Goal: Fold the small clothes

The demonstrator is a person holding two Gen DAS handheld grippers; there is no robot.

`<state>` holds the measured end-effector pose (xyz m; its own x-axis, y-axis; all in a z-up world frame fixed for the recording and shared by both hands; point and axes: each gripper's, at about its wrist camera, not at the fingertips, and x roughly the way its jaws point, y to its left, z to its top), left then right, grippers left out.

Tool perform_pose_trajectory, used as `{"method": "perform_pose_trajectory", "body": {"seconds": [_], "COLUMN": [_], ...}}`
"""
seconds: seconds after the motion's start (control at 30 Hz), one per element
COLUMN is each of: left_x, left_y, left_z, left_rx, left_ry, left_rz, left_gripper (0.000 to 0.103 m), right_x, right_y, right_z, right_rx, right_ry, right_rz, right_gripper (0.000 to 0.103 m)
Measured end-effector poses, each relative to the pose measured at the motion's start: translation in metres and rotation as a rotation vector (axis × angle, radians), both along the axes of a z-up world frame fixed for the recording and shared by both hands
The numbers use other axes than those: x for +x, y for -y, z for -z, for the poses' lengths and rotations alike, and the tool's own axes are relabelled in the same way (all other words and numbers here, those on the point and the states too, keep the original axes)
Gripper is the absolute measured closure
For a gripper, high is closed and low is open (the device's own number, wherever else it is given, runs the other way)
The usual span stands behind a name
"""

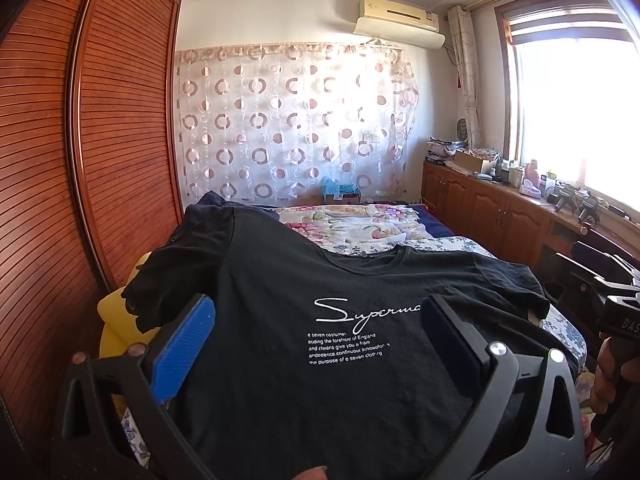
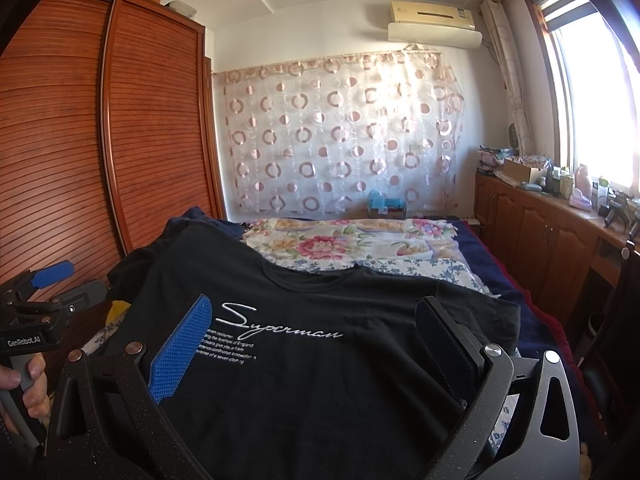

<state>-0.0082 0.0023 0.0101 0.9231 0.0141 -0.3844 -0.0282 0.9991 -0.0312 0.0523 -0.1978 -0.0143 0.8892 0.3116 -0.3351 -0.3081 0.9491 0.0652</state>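
The black T-shirt (image 1: 320,360) is spread print-up on the bed (image 2: 360,240), low in both frames, and both grippers' (image 1: 316,328) (image 2: 316,332) jaws are held spread above it, presumably so edges can be picked for folding.

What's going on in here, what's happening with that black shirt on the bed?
A person holds a gripper in each hand above a black T-shirt spread face up on the bed. The left gripper and right gripper are both open and grip nothing. The shirt lies unfolded; folding has not begun.
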Motion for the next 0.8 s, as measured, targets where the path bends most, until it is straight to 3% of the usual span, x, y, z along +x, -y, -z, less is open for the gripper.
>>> {"method": "perform_pose_trajectory", "body": {"seconds": [0.8], "left_x": [-0.0018], "left_y": [0.0005], "left_z": [-0.0005], "left_rx": [0.002], "left_ry": [0.002], "left_rz": [0.001], "left_gripper": [0.000], "right_x": [0.0001], "right_y": [-0.0002], "right_z": [0.0001], "right_rx": [0.001], "right_ry": [0.001], "right_rz": [0.000], "right_gripper": [0.000]}}
